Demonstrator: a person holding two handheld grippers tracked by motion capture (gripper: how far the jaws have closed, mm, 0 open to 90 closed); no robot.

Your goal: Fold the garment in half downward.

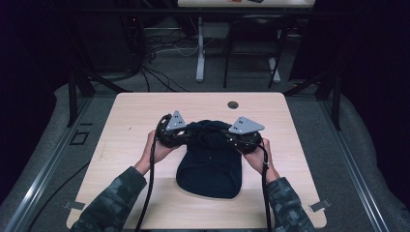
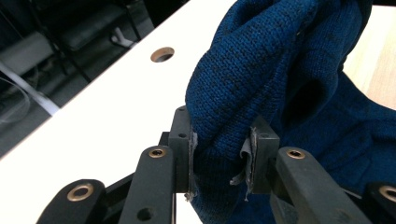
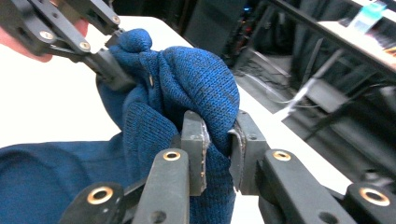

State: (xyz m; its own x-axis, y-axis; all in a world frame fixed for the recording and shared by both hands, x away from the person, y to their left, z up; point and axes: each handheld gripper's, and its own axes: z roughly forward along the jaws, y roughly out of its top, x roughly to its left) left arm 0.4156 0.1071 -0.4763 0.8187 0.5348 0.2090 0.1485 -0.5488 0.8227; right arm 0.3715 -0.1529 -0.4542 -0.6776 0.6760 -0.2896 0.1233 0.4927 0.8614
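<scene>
While both grippers pinch the blue knit garment (image 1: 209, 162) at frame centre, folding looks barely begun. The left gripper (image 2: 220, 154) and right gripper (image 3: 218, 149) clamp its bunched upper edge; most lies flat.

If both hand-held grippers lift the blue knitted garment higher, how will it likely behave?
The blue knitted garment will probably sag and stretch, since it already bunches where the left hand-held gripper and right hand-held gripper pinch it. The coarse knit likely resists slipping.
</scene>
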